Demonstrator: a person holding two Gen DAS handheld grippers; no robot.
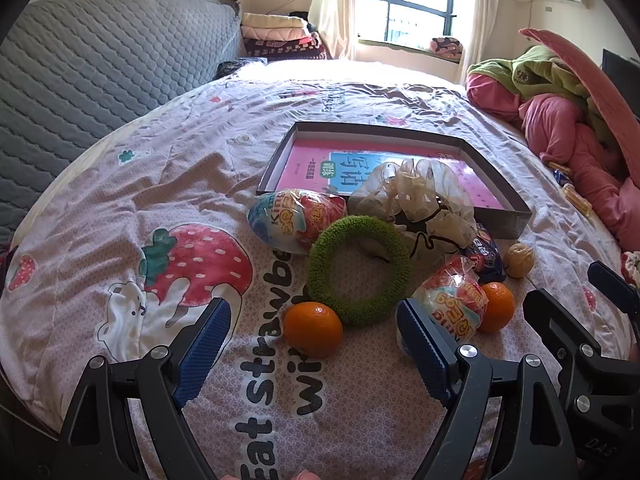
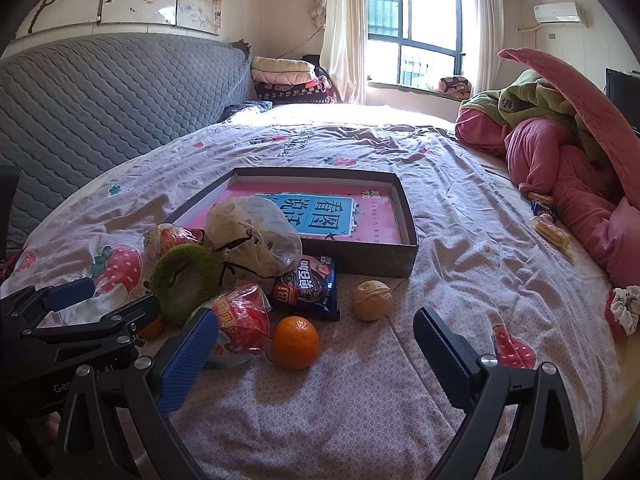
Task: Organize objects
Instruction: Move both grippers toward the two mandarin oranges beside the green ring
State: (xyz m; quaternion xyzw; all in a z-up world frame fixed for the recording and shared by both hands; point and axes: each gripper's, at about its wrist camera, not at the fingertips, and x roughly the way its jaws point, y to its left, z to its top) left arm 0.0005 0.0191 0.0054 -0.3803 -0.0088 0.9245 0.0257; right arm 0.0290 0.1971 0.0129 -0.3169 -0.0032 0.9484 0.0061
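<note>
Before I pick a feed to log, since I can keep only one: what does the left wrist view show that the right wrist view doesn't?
Only the left wrist view shows the nearer orange whole and the green ring's full circle.

Only the right wrist view shows the Oreo packet whole and the scrunchie clearly.

Both show the shallow box, plastic bag, walnut and both open hand-held grippers: left, right.

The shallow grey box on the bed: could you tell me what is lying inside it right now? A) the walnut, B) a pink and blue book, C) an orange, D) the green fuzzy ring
B: the box holds only a pink and blue book flat on its bottom; the other things lie outside on the bedsheet.
</note>
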